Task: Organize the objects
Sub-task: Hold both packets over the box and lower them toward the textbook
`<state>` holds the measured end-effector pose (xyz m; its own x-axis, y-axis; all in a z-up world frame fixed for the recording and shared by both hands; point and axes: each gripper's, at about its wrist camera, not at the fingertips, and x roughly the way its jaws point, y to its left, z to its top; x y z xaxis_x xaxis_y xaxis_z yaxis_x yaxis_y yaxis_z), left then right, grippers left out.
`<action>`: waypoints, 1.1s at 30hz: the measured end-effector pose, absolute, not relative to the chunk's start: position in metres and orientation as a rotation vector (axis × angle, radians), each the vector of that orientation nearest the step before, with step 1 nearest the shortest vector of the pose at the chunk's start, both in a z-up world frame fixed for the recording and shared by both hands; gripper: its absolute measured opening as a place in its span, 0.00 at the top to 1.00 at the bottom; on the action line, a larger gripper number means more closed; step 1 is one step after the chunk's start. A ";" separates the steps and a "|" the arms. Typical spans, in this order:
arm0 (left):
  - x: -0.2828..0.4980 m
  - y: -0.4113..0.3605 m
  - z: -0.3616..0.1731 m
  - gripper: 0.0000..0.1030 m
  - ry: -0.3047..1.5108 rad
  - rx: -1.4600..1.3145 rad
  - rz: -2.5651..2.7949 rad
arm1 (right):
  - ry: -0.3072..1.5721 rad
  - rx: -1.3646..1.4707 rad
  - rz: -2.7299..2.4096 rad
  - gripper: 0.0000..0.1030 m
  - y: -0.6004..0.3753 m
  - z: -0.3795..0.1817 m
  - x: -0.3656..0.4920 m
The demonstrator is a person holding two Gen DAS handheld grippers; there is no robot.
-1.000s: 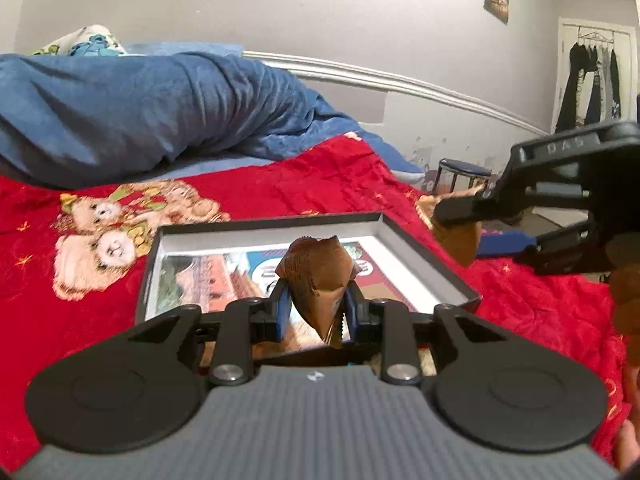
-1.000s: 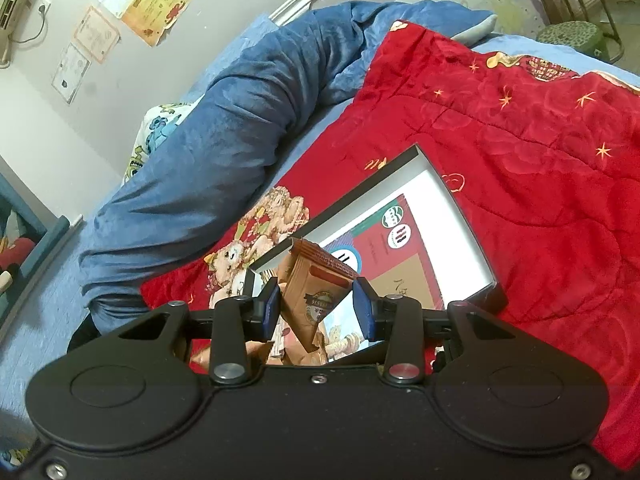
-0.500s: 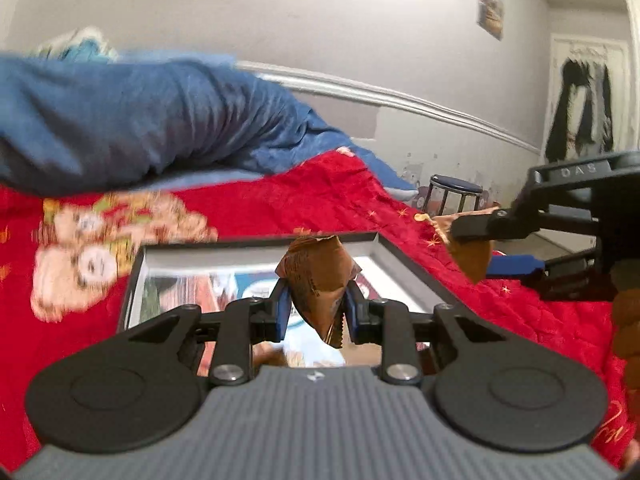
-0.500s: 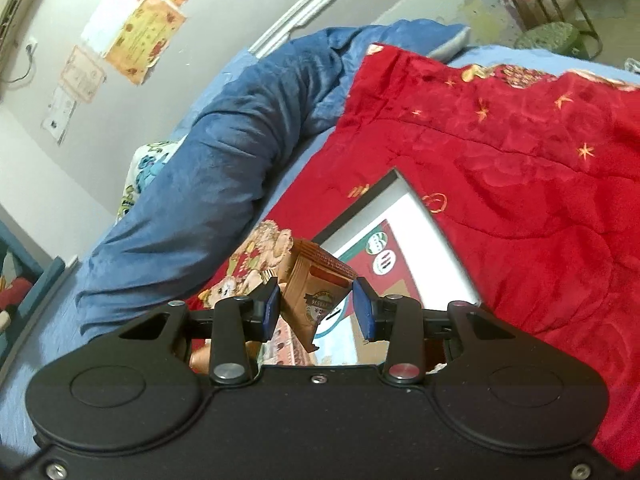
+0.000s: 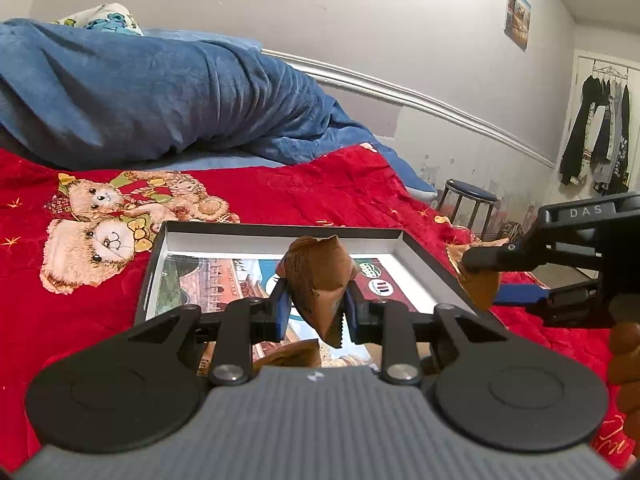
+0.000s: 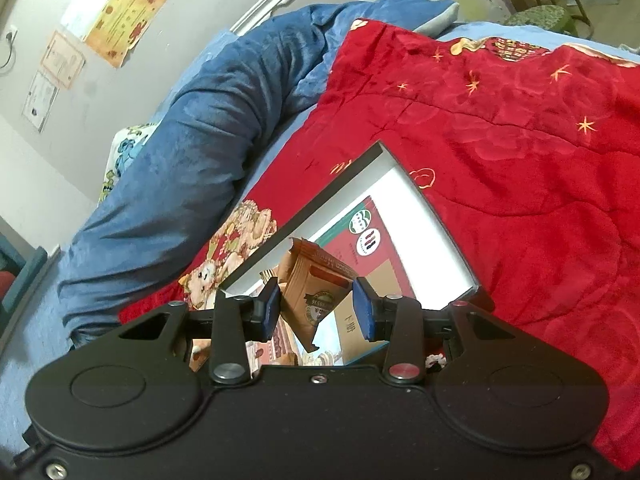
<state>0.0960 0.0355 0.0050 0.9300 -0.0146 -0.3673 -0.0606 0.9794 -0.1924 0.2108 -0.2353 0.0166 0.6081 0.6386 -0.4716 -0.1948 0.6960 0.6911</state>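
Both claws over box (image 5: 424,258): left claw (image 5: 316,308) clenched on brown packet (image 5: 320,276), right claw (image 6: 318,306) grasping tan sachet (image 6: 316,292). Risk: corner-only pinches slipping, packets landing outside box on red blanket (image 5: 304,192).

Left gripper (image 5: 314,312), blue pads clamped on a crumpled brown sachet (image 5: 318,280), above a shallow black-rimmed box (image 5: 280,231) with white inner walls and a printed picture sheet (image 5: 224,280) on its floor. Box lies on a red bear-print blanket (image 5: 320,188), with a heaped blue blanket (image 5: 152,96) behind. Right gripper (image 5: 486,282) at the right edge, gripping a second brown sachet (image 5: 478,292) beside the box's right rim; dark stool (image 5: 468,200) and hanging clothes (image 5: 596,132) beyond.
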 end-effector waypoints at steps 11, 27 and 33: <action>0.098 0.043 0.006 0.69 0.375 -0.225 0.042 | 0.773 0.630 0.482 0.64 -0.241 0.015 0.211; 0.101 0.043 0.002 0.69 0.369 -0.218 0.046 | 0.777 0.582 0.518 0.64 -0.241 0.012 0.208; 0.105 0.031 -0.004 0.69 0.398 -0.188 0.010 | 0.797 0.529 0.529 0.64 -0.227 0.007 0.211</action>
